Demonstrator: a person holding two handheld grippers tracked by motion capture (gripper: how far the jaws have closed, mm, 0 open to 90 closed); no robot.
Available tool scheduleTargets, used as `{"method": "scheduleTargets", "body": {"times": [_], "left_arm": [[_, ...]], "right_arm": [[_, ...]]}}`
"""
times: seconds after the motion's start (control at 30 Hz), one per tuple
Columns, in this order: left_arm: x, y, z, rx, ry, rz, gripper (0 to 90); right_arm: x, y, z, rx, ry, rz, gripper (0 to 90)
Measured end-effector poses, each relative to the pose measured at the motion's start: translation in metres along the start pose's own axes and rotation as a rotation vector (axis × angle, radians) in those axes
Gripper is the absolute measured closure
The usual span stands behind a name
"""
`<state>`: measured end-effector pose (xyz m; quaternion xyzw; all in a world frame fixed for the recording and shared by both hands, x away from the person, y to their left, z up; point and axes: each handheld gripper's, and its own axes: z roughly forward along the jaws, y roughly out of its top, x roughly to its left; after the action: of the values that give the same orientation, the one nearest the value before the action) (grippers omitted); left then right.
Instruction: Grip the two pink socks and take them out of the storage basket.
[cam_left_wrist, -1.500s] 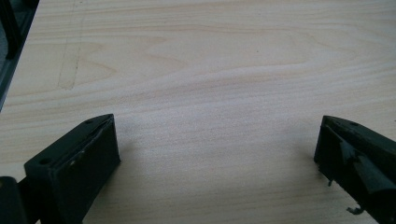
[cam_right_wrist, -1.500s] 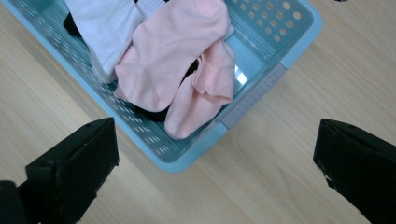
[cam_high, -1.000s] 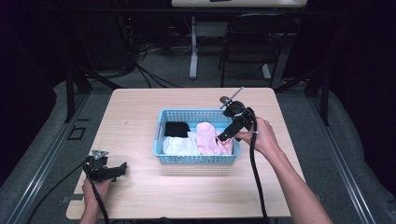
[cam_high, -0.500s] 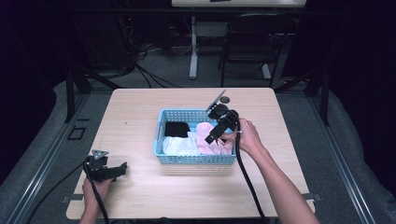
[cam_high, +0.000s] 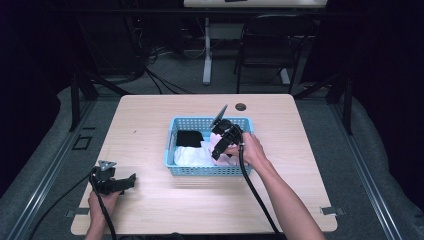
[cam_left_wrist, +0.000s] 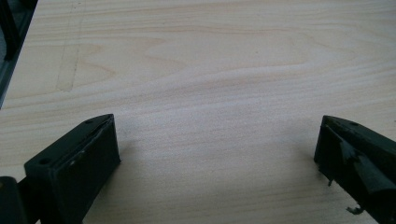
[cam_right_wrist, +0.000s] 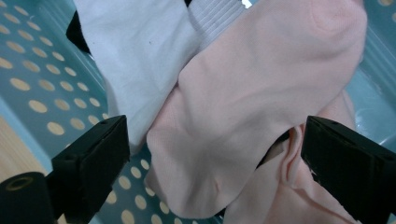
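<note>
**Right gripper lowered into the sock basket, left gripper resting near the table's left edge**

Forearm and hand come in from the near right and reach forward and leftward over the wooden table (cam_high: 310, 150), with the right hand (cam_high: 252, 150) wrapped around the right gripper (cam_high: 218, 151). That gripper tilts steeply down into the blue basket (cam_high: 172, 152), which sits at the middle of the table, and its cable trails back along the forearm towards the near edge. Its jaws stand wide but have just been closing a little; in the right gripper view the pink sock (cam_right_wrist: 261, 93) lies between them, and neither pad presses on it. The pink sock lies in the right half of the basket, partly over a white sock (cam_right_wrist: 135, 56), which lies in the near left part. A black sock (cam_high: 189, 137) lies in the far left corner.

The left hand (cam_high: 102, 202) comes in at the near left corner and holds the left gripper (cam_high: 132, 181) low over the table, roughly level and pointing right. Its jaws are spread wide over bare wood, with nothing between them, well apart from the basket.
</note>
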<state>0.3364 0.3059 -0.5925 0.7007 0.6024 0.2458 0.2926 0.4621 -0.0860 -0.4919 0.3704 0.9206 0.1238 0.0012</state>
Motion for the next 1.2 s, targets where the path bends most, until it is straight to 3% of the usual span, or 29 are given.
{"method": "scheduleTargets", "body": {"times": [0.13, 0.17, 0.3, 0.4, 0.5, 0.53, 0.63, 0.67, 0.7, 0.8, 1.2], "left_arm": [[0.0, 0.0, 0.0, -0.001, 0.001, 0.0, 0.0], [0.0, 0.0, 0.0, 0.0, 0.0, 0.0, 0.0], [0.0, 0.0, 0.0, 0.0, 0.0, 0.0, 0.0], [0.0, 0.0, 0.0, 0.0, 0.0, 0.0, 0.0], [0.0, 0.0, 0.0, 0.0, 0.0, 0.0, 0.0], [0.0, 0.0, 0.0, 0.0, 0.0, 0.001, 0.0], [0.0, 0.0, 0.0, -0.002, -0.001, 0.0, 0.0], [0.0, 0.0, 0.0, -0.003, -0.001, 0.0, 0.0], [0.0, 0.0, 0.0, -0.004, 0.0, -0.002, 0.0], [0.0, 0.0, 0.0, -0.004, 0.0, -0.002, 0.0], [0.0, 0.0, 0.0, -0.004, 0.0, -0.002, 0.0]], "right_arm": [[-0.001, 0.002, 0.007, 0.023, -0.006, 0.012, 15.2], [-0.001, 0.003, 0.009, 0.036, -0.023, 0.017, 21.4], [-0.002, 0.002, 0.015, 0.048, -0.037, 0.032, 29.6], [-0.002, 0.0, 0.02, 0.055, -0.033, 0.033, 44.3], [-0.002, -0.001, 0.021, 0.056, -0.027, 0.037, 51.0], [-0.003, -0.002, 0.021, 0.056, -0.014, 0.035, 59.0], [-0.002, -0.002, 0.021, 0.059, -0.012, 0.039, 66.3], [-0.001, -0.002, 0.021, 0.057, 0.002, 0.043, 74.8], [-0.001, -0.002, 0.021, 0.057, 0.002, 0.043, 74.8], [0.0, -0.003, 0.018, 0.047, -0.006, 0.034, 85.8], [0.002, -0.009, -0.006, -0.013, -0.005, 0.014, 87.5]]}}
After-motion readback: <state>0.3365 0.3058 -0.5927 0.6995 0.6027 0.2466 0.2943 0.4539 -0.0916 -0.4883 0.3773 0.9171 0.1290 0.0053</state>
